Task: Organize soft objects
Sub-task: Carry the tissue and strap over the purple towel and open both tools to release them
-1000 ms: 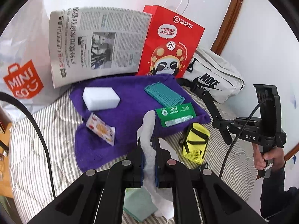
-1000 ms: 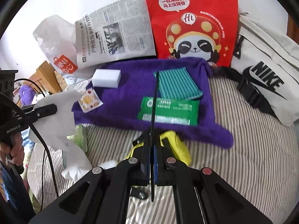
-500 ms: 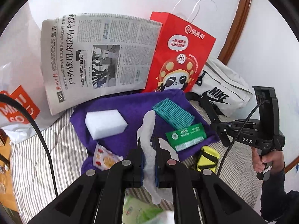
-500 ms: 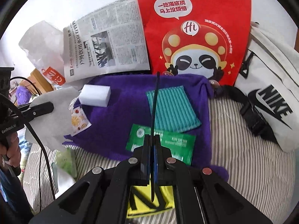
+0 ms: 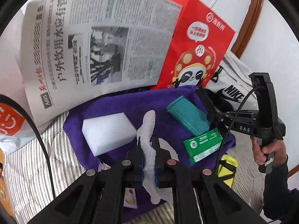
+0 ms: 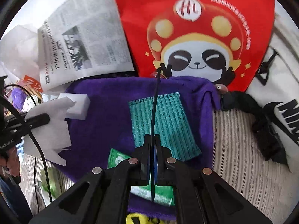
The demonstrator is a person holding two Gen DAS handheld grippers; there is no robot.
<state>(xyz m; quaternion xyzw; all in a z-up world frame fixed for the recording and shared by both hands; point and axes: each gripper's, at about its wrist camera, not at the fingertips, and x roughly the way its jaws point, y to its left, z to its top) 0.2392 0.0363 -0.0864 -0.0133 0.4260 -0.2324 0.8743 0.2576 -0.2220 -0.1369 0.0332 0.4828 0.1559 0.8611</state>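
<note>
The left gripper [image 5: 148, 156] is clamped on a white tissue [image 5: 148, 130], the sheet bunched between the pads with a ruffled edge standing up above them and a tail hanging below. In the right wrist view the same tissue [image 6: 49, 128] spreads out as a wide, limp sheet draped around the left fingers. It looks nearly weightless, soft and easy to tear, so a pinch on a gathered fold, as here, seems safer than a hold on a single thin edge; it would likely flutter or slip free if swung fast. The left gripper hangs above the near edge of the purple towel [image 5: 119, 108], pointing toward the wall, tilted slightly down.

The right gripper [image 6: 152, 149] has its jaws pressed together on a thin dark strip [image 6: 155, 108] that runs forward from between the pads; what the strip is cannot be told. It hovers over the towel, aimed at the red bag [image 6: 196, 28].

Below and ahead of the grippers, on the towel, lie a green packet [image 5: 203, 144], a white sponge [image 5: 108, 132] and a teal cloth [image 6: 162, 125]. The sponge should be light and springy, best squeezed across its short sides; the cloth is floppy and would need a pinch at an edge or fold. A yellow pouch [image 5: 227, 166] lies on the striped sheet [image 5: 28, 168] just off the towel. Behind stand a newspaper [image 5: 93, 46], the red bag and a white Nike bag [image 6: 284, 93]
</note>
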